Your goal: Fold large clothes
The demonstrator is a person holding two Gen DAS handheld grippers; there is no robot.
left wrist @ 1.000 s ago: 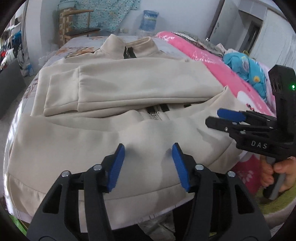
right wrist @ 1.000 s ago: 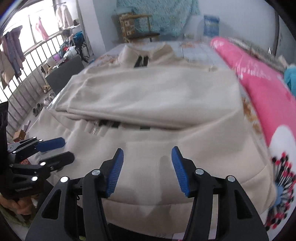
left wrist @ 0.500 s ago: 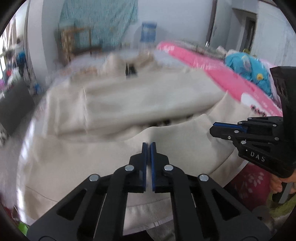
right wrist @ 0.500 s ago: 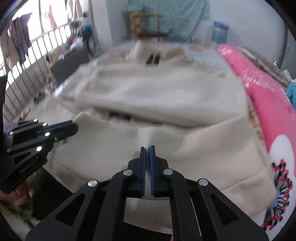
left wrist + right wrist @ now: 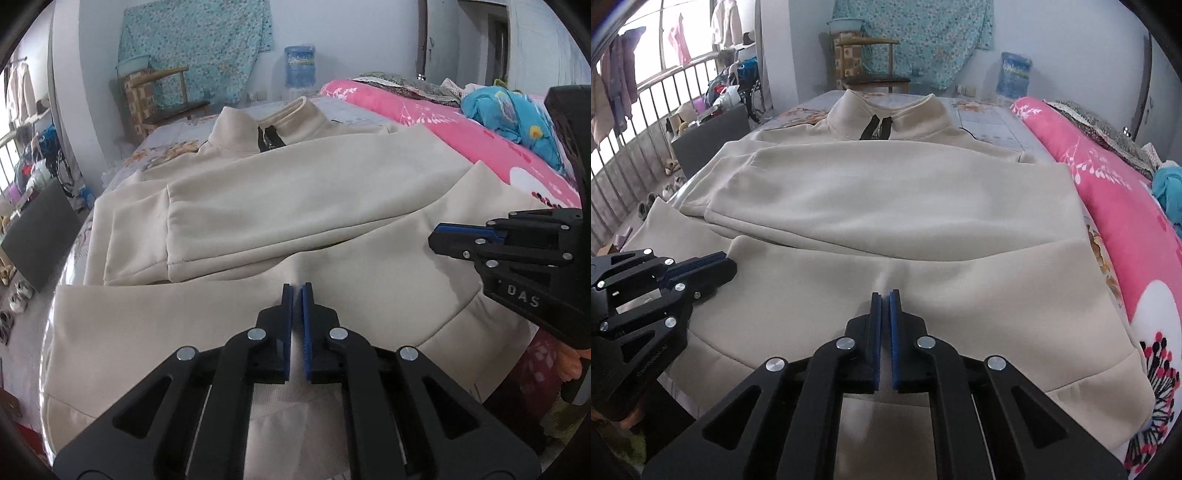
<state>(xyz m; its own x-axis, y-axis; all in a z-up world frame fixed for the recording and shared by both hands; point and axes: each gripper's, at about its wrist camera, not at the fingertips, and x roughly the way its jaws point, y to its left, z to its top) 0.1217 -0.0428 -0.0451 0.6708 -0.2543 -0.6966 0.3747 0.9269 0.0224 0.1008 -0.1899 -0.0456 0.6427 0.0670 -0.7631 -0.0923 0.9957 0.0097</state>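
Observation:
A large cream zip-neck sweatshirt (image 5: 295,192) lies flat on the bed, collar far, both sleeves folded across the chest; it also shows in the right wrist view (image 5: 886,206). My left gripper (image 5: 297,291) is shut on a pinch of the lower body fabric near the hem, left of centre. My right gripper (image 5: 885,299) is shut on the same lower panel further right. Each gripper shows in the other's view: the right one (image 5: 458,238), the left one (image 5: 705,267). The fabric rises in a small ridge at each pinch.
A pink floral quilt (image 5: 1115,192) runs along the bed's right side, with a blue bundle (image 5: 517,122) on it. A wooden chair (image 5: 864,62) and water jug (image 5: 1014,74) stand beyond the bed. A railing and shoes are at left.
Both grippers were open above the lower panel a second ago. They have closed on the fabric and lifted it slightly, pulling the hem area up toward the sleeves.

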